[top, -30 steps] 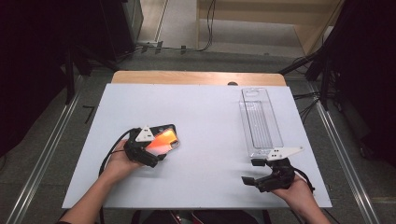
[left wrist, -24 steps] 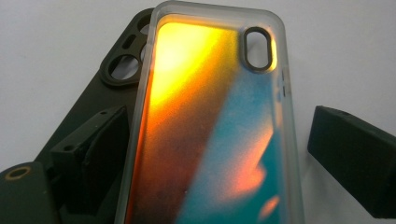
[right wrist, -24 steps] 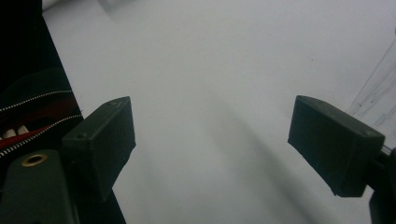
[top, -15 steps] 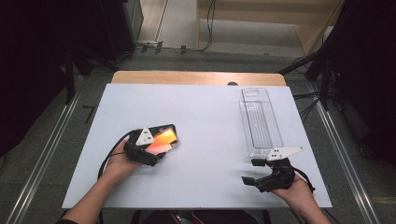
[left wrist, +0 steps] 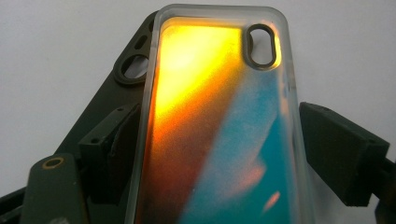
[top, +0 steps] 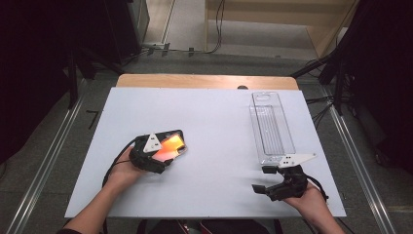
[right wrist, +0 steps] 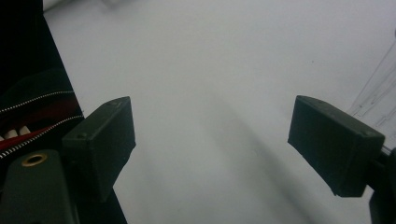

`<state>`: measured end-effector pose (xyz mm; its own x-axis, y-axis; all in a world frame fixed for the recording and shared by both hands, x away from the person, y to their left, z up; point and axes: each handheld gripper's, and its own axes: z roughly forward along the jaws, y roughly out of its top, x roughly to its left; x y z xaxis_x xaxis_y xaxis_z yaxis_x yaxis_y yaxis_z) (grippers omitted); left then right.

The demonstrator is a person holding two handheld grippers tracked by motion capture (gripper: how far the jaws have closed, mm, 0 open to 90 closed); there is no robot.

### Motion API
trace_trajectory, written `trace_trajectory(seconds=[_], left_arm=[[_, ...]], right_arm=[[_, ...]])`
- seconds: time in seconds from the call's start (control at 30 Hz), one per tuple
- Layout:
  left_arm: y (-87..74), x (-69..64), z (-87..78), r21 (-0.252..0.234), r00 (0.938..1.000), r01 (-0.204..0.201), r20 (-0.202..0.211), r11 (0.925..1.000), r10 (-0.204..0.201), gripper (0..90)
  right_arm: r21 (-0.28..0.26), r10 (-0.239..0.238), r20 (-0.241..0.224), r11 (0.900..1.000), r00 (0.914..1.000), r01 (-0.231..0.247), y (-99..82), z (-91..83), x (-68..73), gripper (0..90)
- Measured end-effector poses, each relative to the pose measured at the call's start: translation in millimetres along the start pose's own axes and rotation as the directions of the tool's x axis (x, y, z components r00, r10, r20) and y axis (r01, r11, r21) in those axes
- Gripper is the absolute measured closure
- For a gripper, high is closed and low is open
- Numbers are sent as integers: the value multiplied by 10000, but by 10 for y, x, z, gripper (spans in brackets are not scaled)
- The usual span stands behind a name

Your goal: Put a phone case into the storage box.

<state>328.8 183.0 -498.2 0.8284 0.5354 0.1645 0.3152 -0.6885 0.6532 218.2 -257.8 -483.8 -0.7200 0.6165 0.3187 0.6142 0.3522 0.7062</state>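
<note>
The white bench (top: 214, 122) stood on a grey floor, with a clear plastic tray (top: 271, 127) lying toward its right side. Your left gripper (left wrist: 210, 140) had just been closing its fingers around an orange-and-teal phone case (left wrist: 219, 126), which lay on a black phone case (left wrist: 128, 70) left of centre; whether the pads pressed it could not be told. Your right gripper (right wrist: 212, 140) rested near the tray's near end, fingers spread over bare bench.
</note>
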Motion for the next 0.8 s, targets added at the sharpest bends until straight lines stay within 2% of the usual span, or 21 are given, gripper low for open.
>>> trace_trajectory(seconds=[0.1, 0.13, 0.3, 0.4, 0.43, 0.57, 0.67, 0.77, 0.8], left_arm=[[6, 8, -20, -83, 10000, 75, 34, 9999, -75, 171], [17, 24, -46, -192, 9996, 247, 144, 9995, -245, 172], [59, 21, -110, -361, 9987, 414, 301, 9985, -403, 172], [83, 16, -136, -422, 9972, 646, 403, 9970, -629, 172], [104, 25, -159, -444, 9930, 1012, 664, 9939, -981, 172], [121, 29, -176, -424, 9883, 1321, 829, 9903, -1283, 171], [158, 22, -206, -344, 9809, 1728, 967, 9844, -1688, 171], [177, 16, -220, -342, 9779, 1831, 1093, 9825, -1785, 172], [188, 11, -228, -354, 9747, 1931, 1212, 9805, -1875, 172]], right_arm=[[-5, 29, -11, 10000, 10000, -29, 0, -2, 2, 130], [-13, 30, -15, 10000, 10000, -30, 1, -2, 2, 130], [-12, 28, -15, 10000, 10000, -28, 2, -2, 2, 129], [-47, 40, -23, 10000, 10000, -40, 2, -5, 5, 130], [-51, 43, -30, 10000, 10000, -43, 2, -5, 6, 129], [-13, 91, -65, 10000, 9999, -91, 1, -1, 2, 129], [-47, 106, -59, 9999, 9999, -106, 2, -3, 6, 130], [-86, 116, -58, 9999, 9999, -116, 5, -8, 8, 130], [-121, 96, -40, 9999, 9999, -96, 6, -12, 8, 130]])
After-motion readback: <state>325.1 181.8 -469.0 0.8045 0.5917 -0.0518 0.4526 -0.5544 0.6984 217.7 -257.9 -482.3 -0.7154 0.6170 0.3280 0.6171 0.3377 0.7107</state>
